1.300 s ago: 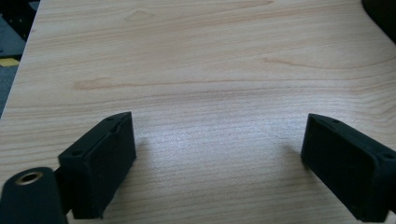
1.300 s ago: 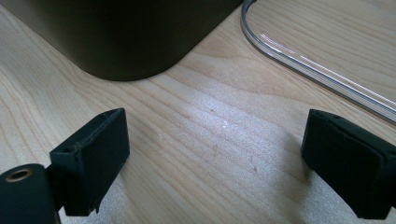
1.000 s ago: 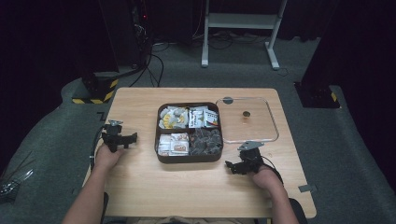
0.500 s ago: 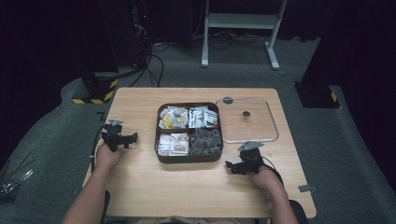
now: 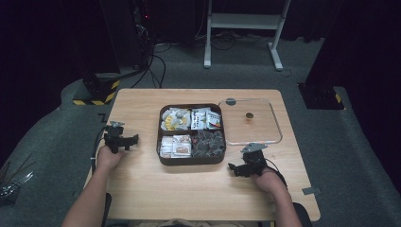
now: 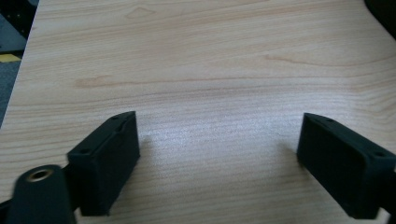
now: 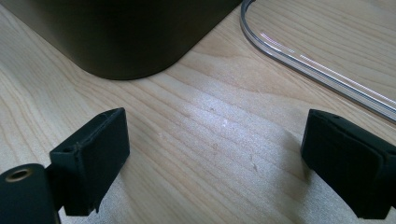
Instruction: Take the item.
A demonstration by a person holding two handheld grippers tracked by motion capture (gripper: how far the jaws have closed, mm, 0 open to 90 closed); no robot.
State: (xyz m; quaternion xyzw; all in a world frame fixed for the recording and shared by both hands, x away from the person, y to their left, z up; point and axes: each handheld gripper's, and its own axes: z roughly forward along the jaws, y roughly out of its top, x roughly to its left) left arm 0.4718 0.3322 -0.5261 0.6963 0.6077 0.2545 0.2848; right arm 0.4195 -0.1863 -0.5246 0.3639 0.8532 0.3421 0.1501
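Note:
A dark brown box (image 5: 191, 161) with several compartments of wrapped snacks sits at the middle of the wooden table (image 5: 189, 189). Its clear lid (image 5: 265, 130) lies flat to the right of it. My left gripper (image 5: 134, 138) rests on the table left of the box, pointing toward it. In the left gripper view it (image 6: 219, 140) stands open over bare wood; its jaws have just been closing a little with nothing between them. My right gripper (image 5: 233, 167) lies near the box's front right corner. It (image 7: 215, 149) is open and empty, facing the box corner (image 7: 126, 32) and the lid's rim (image 7: 317, 65).
A small round knob (image 5: 249, 115) sits at the lid's centre. Bare wood stretches along the table's near edge between the person's forearms. Beyond the far edge are dark floor, cables and a white stand (image 5: 246, 23).

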